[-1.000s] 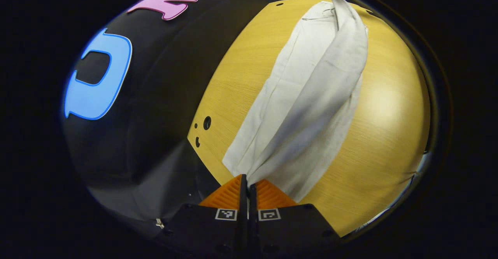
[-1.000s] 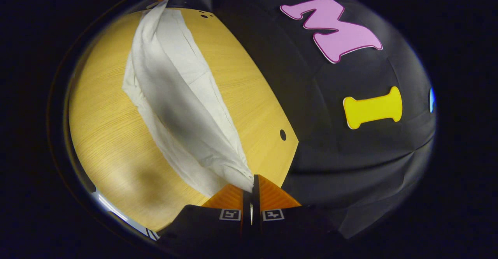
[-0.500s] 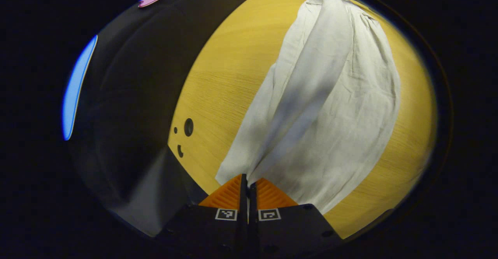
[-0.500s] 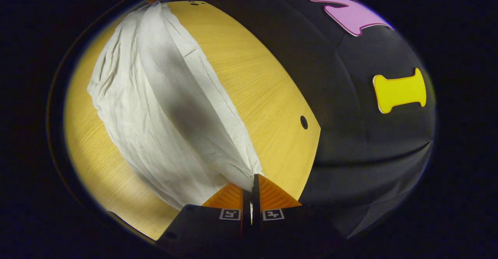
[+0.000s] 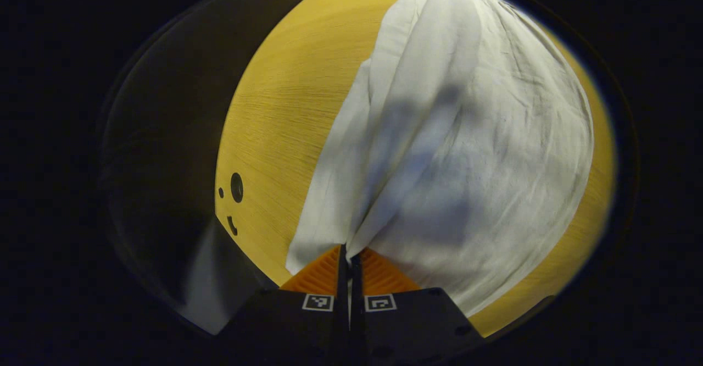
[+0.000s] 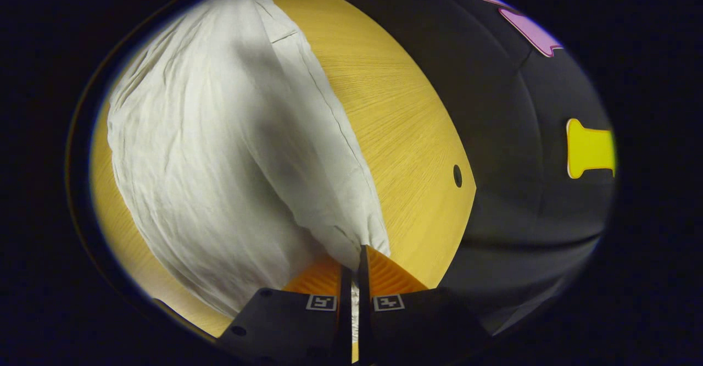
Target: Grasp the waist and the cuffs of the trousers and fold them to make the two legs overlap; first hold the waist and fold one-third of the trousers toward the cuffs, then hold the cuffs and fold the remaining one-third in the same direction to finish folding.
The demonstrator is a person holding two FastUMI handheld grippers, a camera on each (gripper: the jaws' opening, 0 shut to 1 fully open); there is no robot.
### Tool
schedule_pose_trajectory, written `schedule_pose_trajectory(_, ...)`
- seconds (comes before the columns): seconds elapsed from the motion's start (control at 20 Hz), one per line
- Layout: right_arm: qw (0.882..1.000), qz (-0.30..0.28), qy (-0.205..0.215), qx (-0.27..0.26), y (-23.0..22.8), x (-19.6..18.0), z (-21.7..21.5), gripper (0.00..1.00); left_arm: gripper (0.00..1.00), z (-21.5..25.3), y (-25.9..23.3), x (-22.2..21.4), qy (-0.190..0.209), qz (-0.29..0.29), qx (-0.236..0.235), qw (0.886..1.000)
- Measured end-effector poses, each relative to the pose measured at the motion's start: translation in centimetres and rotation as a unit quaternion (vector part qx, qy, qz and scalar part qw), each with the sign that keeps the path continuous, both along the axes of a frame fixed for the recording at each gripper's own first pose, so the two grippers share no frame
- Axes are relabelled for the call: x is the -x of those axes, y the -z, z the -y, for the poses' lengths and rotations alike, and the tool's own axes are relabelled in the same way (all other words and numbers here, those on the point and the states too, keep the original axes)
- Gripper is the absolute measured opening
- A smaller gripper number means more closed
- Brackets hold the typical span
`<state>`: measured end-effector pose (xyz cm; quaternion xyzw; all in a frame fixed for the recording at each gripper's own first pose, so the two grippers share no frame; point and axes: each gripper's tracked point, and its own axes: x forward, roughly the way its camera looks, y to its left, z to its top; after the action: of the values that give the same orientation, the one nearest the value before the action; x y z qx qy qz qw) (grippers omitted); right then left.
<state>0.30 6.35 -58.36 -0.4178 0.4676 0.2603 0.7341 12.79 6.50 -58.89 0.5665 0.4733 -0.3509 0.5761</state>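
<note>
Pale off-white trousers (image 5: 467, 151) lie lengthwise on the wooden table (image 5: 285, 107), one leg being laid over the other. In the left gripper view my left gripper (image 5: 348, 251) is shut on one end of the upper leg, low over the table. In the right gripper view the same trousers (image 6: 219, 151) stretch away from my right gripper (image 6: 354, 256), which is shut on the other end of that cloth edge. The lifted fold runs as a ridge from each gripper toward the far end. I cannot tell which end is waist and which is cuffs.
The table's far edge meets the black booth wall (image 6: 527, 190). Small round holes (image 5: 236, 187) mark the table near its corner in the left gripper view, and one hole (image 6: 457, 175) shows near the edge in the right gripper view.
Both grippers have come down toward the table with the cloth still held. The lifted leg has spread and settled wider over the lower leg.
</note>
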Motion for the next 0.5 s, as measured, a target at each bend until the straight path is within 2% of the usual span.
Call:
schedule_pose_trajectory(0.1,0.999,0.013,-0.03,0.025,-0.1,-0.4,0.3,0.19,0.09,-0.1,-0.2,-0.6,0.056,0.009,-0.021,0.998)
schedule_pose_trajectory(0.15,0.998,0.02,-0.048,0.039,-0.4,-0.7,0.4,0.31,0.12,-0.3,-0.6,-1.4,0.087,0.021,-0.04,0.995)
schedule_pose_trajectory(0.2,0.996,0.029,-0.063,0.049,-0.7,-1.2,0.4,0.38,0.34,-0.1,-1.0,-2.0,0.113,0.031,-0.054,0.992)
schedule_pose_trajectory(0.25,0.996,0.035,-0.068,0.053,-1.1,-1.4,0.5,0.55,0.56,0.1,-1.6,-2.7,0.131,0.04,-0.063,0.988)
schedule_pose_trajectory(0.3,0.997,0.029,-0.063,0.046,-1.2,-1.3,0.6,0.6,0.78,0.2,-1.9,-3.0,0.141,0.041,-0.068,0.987)
schedule_pose_trajectory(0.35,0.998,0.021,-0.052,0.038,-1.6,-0.9,0.8,0.7,1.0,0.0,-2.5,-2.5,0.146,0.028,-0.07,0.986)
schedule_pose_trajectory(0.5,1.0,0.013,-0.018,0.01,-3.1,0.1,1.8,0.77,0.99,-0.4,-3.7,-1.0,0.164,0.004,-0.059,0.985)
